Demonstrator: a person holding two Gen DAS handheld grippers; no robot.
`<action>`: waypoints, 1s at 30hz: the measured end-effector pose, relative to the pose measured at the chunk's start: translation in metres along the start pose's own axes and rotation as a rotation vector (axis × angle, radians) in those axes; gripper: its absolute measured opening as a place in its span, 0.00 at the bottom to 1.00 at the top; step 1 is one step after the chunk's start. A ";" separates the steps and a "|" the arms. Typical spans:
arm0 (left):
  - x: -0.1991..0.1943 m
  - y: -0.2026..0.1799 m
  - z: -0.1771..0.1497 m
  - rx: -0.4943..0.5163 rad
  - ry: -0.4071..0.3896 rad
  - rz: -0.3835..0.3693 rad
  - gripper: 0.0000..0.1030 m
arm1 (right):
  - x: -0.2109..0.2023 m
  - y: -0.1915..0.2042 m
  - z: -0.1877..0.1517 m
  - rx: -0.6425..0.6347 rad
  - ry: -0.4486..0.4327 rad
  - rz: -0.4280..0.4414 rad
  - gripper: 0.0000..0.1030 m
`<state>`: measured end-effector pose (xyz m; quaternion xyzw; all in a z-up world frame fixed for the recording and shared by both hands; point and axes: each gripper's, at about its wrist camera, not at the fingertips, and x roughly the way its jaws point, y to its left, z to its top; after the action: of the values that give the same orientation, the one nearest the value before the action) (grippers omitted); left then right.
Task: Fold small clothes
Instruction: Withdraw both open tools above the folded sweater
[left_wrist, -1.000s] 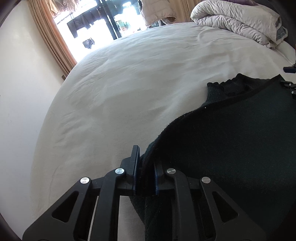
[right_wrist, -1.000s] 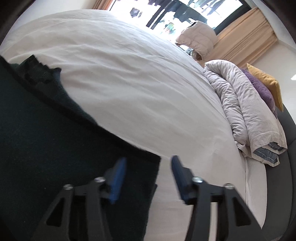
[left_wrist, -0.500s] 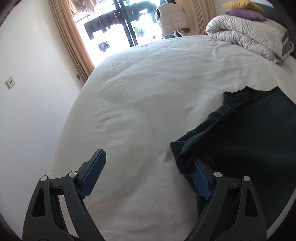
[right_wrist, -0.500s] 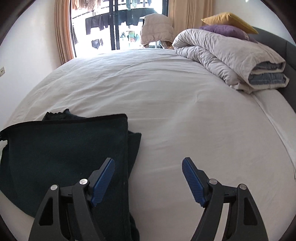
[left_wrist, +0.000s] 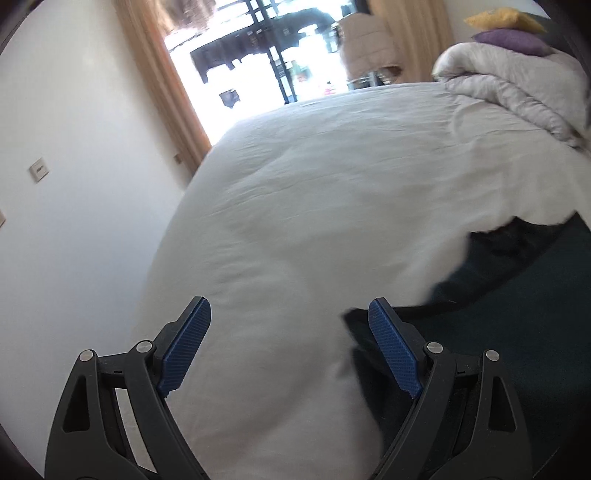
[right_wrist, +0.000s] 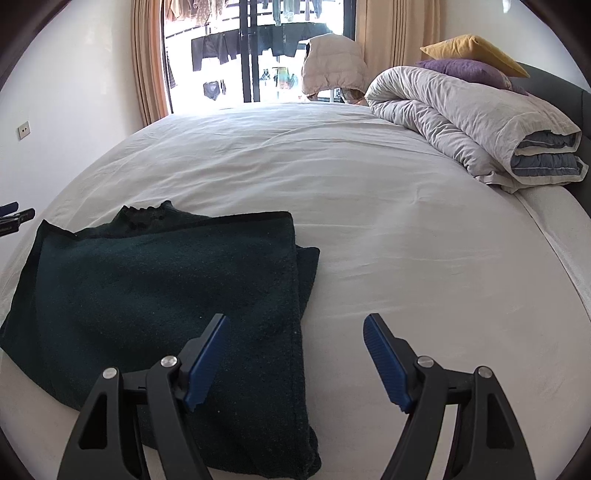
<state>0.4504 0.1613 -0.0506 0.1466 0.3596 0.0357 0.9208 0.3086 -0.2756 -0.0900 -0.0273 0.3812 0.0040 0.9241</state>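
The dark green garment (right_wrist: 159, 295) lies folded on the white bed (right_wrist: 369, 221), well short of the rolled duvet (right_wrist: 472, 122) at the head end, with a ruffled bit of collar or cuff poking out past its far edge. Both tongs are spread wide and hold nothing. The right tongs (right_wrist: 295, 358) hover over the garment's right border, one blue pad above the cloth and the other above bare sheet. The left tongs (left_wrist: 288, 347) sit off the garment's left side, the right-hand pad just at the dark corner (left_wrist: 480, 314), the other over the sheet; that view is smeared, so I cannot tell whether the pad touches the cloth. Judging by the neat rectangle, one fold looks done and another probably remains. The risks from here come mostly from the grip. A lower layer peeks out along the right border, so a pinch there could catch only the top layer and peel the fold open, or catch the sheet along with the knit and drag the bedding. The cloth looks thick and fuzzy, so a shallow bite might slip. If the two sides are lifted unevenly, the rectangle will skew and the ruffled edge will stick out further.
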 end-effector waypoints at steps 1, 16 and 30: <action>-0.010 -0.013 -0.006 0.056 -0.031 -0.012 0.85 | 0.000 0.001 -0.001 0.001 0.000 0.006 0.75; 0.020 0.012 -0.063 -0.054 0.091 0.113 0.86 | -0.009 -0.025 -0.002 0.105 -0.001 0.065 0.74; -0.071 -0.086 -0.111 0.066 -0.063 0.011 0.86 | 0.046 -0.040 0.018 0.292 0.113 0.277 0.55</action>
<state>0.3203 0.0941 -0.1074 0.1798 0.3308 0.0243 0.9261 0.3549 -0.3153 -0.1076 0.1593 0.4290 0.0741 0.8860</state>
